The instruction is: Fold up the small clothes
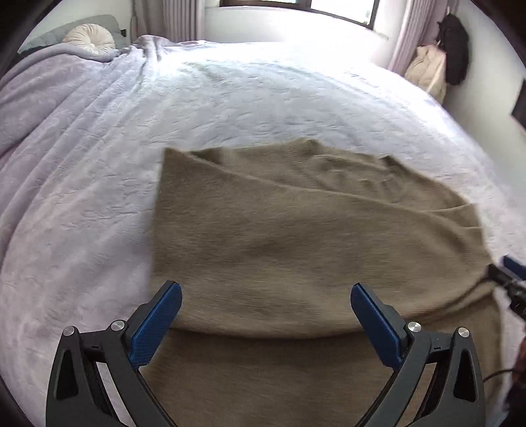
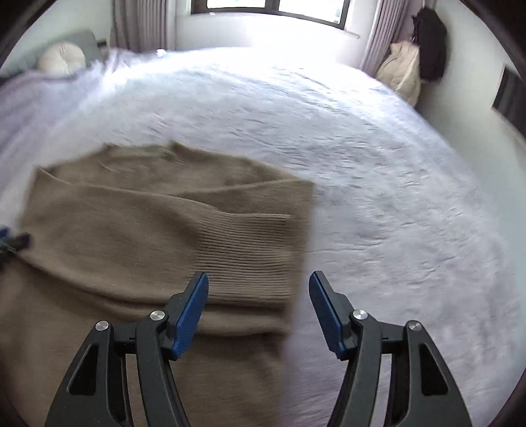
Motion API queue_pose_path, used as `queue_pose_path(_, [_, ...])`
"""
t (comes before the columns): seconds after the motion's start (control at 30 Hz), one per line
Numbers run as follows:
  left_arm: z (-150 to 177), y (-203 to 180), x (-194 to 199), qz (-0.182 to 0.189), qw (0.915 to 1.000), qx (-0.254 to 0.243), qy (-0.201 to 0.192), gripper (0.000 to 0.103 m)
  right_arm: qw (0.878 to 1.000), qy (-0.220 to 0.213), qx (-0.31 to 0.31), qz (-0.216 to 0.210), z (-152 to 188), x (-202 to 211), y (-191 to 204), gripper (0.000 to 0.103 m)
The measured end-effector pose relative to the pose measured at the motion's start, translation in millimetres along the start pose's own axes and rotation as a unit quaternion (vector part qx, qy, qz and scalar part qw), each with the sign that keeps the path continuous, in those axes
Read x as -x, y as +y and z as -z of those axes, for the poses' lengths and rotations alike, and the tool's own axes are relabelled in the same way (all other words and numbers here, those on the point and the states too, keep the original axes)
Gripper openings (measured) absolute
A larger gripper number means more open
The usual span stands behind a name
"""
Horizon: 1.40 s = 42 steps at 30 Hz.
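A tan knitted sweater (image 1: pixel 296 236) lies on the bed, with a sleeve folded across its body; it also shows in the right wrist view (image 2: pixel 148 236), where the ribbed cuff (image 2: pixel 256 256) lies near its right edge. My left gripper (image 1: pixel 266 292) is open and empty, hovering over the sweater's near left part. My right gripper (image 2: pixel 259 282) is open and empty above the sweater's right edge. The right gripper's tip shows at the far right of the left wrist view (image 1: pixel 506 279), and the left gripper's tip at the far left of the right wrist view (image 2: pixel 13 241).
The bed is covered by a pale lilac blanket (image 1: pixel 82 184). A round cream cushion (image 1: pixel 90 37) lies at the head end. A window (image 2: pixel 273 8) with curtains is behind the bed. A cream bundle (image 2: pixel 402 70) and a black garment (image 2: pixel 430 42) stand in the far right corner.
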<state>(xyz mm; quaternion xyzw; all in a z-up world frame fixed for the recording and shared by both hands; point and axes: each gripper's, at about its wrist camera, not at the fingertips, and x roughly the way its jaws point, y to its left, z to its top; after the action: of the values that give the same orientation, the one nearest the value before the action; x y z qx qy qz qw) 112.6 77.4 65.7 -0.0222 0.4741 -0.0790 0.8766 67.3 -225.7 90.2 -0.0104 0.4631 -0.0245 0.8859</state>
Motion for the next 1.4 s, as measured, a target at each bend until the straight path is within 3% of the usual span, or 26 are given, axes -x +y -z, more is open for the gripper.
queue_pose_path(0.07, [7.3, -20.4, -3.1, 0.002, 0.9995, -0.03, 0.005, 0.103, 0.998, 0.001, 0.022, -0.059, 3.5, 2.7, 26.6, 0.068])
queue_pose_path(0.13, [26.8, -36.8, -15.1, -0.035, 0.9966, -0.069, 0.029, 0.103, 0.993, 0.015, 0.069, -0.09, 12.6, -5.8, 62.7, 0.069])
queue_pose_path(0.2, [41.2, -29.1, -23.6, -0.064, 0.994, -0.072, 0.051, 0.103, 0.991, 0.048, 0.112, -0.058, 29.5, -21.9, 79.0, 0.068])
queue_pose_path(0.23, [51.0, -17.4, -17.0, -0.051, 0.9959, -0.057, 0.048, 0.103, 0.99, 0.051, 0.122, -0.041, 37.9, -24.6, 78.8, 0.068])
queue_pose_path(0.3, [63.4, -2.0, -2.5, -0.042, 0.9971, -0.044, 0.047, 0.103, 0.991, 0.034, 0.117, -0.047, 52.0, -11.8, 62.9, 0.074])
queue_pose_path(0.47, [108.5, 17.0, 31.2, -0.052, 0.9961, -0.058, 0.04, 0.103, 0.992, 0.056, 0.098, -0.047, 91.0, 19.6, 12.0, 0.078])
queue_pose_path(0.63, [144.0, 20.8, 62.0, -0.075, 0.9943, -0.068, 0.033, 0.103, 0.99, 0.083, 0.116, -0.01, 123.3, 49.1, -13.0, 0.082])
queue_pose_path(0.7, [146.5, 20.4, 74.3, -0.073, 0.9952, -0.059, 0.028, 0.103, 0.992, 0.06, 0.113, 0.003, 129.9, 79.7, -16.2, 0.082])
queue_pose_path(0.77, [149.3, 7.2, 94.6, -0.025, 0.9985, -0.049, 0.007, 0.103, 0.992, 0.018, 0.126, -0.025, 133.2, 109.3, -1.8, 0.082])
queue_pose_path(0.83, [154.8, -11.8, 106.8, 0.006, 0.9982, -0.059, -0.006, 0.103, 0.986, -0.013, 0.146, -0.08, 138.3, 131.8, 26.1, 0.082])
queue_pose_path(0.9, [167.0, -31.3, 107.9, 0.002, 0.9961, -0.088, -0.006, 0.103, 0.974, -0.012, 0.185, -0.13, 148.3, 133.6, 59.8, 0.082])
queue_pose_path(0.97, [184.4, -38.7, 93.2, -0.019, 0.9935, -0.109, 0.027, 0.103, 0.96, 0.017, 0.232, -0.156, 166.7, 117.7, 90.2, 0.082])
queue_pose_path(1.03, [202.2, -33.6, 85.9, -0.032, 0.9923, -0.113, 0.039, 0.103, 0.951, 0.066, 0.274, -0.129, 188.1, 91.5, 103.6, 0.082])
queue_pose_path(1.13, [215.6, -19.4, 99.6, -0.025, 0.9935, -0.106, 0.033, 0.103, 0.943, 0.066, 0.301, -0.123, 209.0, 93.5, 80.7, 0.082])
queue_pose_path(1.27, [227.1, -7.3, 113.1, -0.036, 0.9925, -0.107, 0.048, 0.103, 0.946, 0.103, 0.301, -0.057, 230.1, 112.9, 27.9, 0.082])
queue_pose_path(1.33, [229.8, -5.6, 127.0, -0.044, 0.992, -0.112, 0.036, 0.103, 0.949, 0.096, 0.299, -0.015, 237.9, 130.1, 7.4, 0.082])
queue_pose_path(1.4, [228.3, -11.3, 137.2, -0.027, 0.9929, -0.114, 0.021, 0.103, 0.954, 0.072, 0.289, -0.017, 237.3, 153.2, -5.5, 0.082])
